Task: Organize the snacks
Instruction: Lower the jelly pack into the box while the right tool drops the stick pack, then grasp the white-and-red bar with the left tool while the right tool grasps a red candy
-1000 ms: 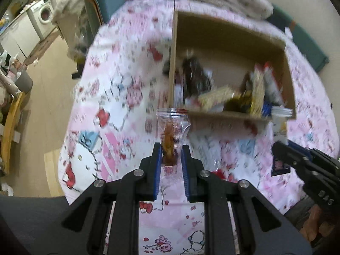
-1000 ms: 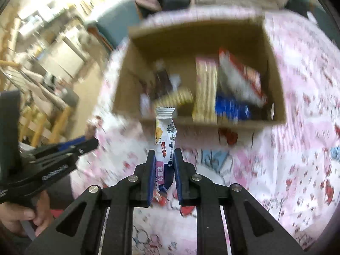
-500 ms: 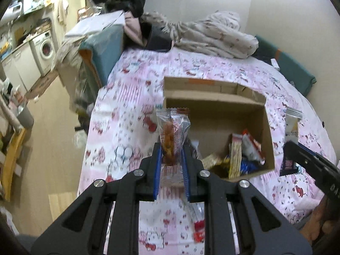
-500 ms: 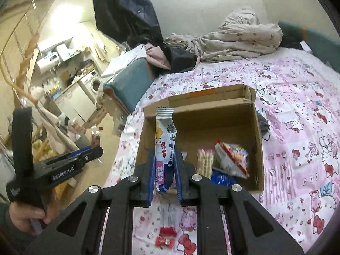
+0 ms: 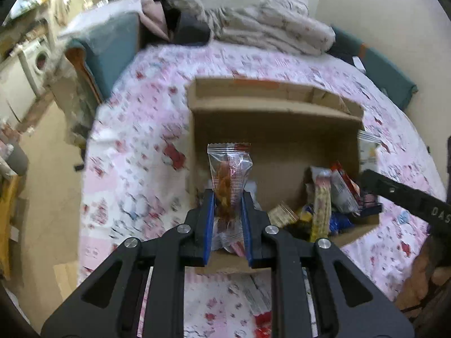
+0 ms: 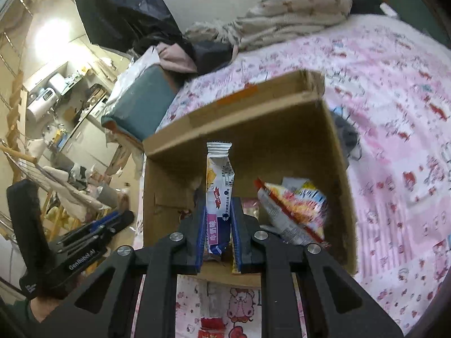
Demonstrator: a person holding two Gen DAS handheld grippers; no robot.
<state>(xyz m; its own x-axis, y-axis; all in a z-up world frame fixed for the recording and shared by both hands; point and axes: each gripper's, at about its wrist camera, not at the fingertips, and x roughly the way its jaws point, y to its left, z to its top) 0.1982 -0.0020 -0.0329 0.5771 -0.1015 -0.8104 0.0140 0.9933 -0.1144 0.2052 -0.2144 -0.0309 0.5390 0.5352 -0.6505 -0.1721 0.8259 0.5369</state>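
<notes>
An open cardboard box (image 5: pixel 276 129) (image 6: pixel 242 118) sits on the pink patterned bed and holds several snack packets (image 5: pixel 324 202) (image 6: pixel 293 211). My left gripper (image 5: pixel 227 197) is shut on a clear packet with orange-red snacks (image 5: pixel 229 169), held upright over the box's near left part. My right gripper (image 6: pixel 218 202) is shut on a white and purple snack bar (image 6: pixel 219 177), held upright over the box's near edge. The right gripper also shows in the left wrist view (image 5: pixel 406 197) at the box's right side. The left gripper shows in the right wrist view (image 6: pixel 93 233) left of the box.
The bed sheet (image 5: pixel 135 152) ends at a left edge with bare floor (image 5: pixel 48 174) beyond. Crumpled bedding (image 5: pixel 270 28) and a teal cushion (image 5: pixel 112 42) lie behind the box. A red wrapper (image 5: pixel 263 321) (image 6: pixel 211 325) lies on the sheet in front of the box.
Both grippers have moved forward toward the box with their packets still held; the box now looms larger and sits right under the fingertips.
</notes>
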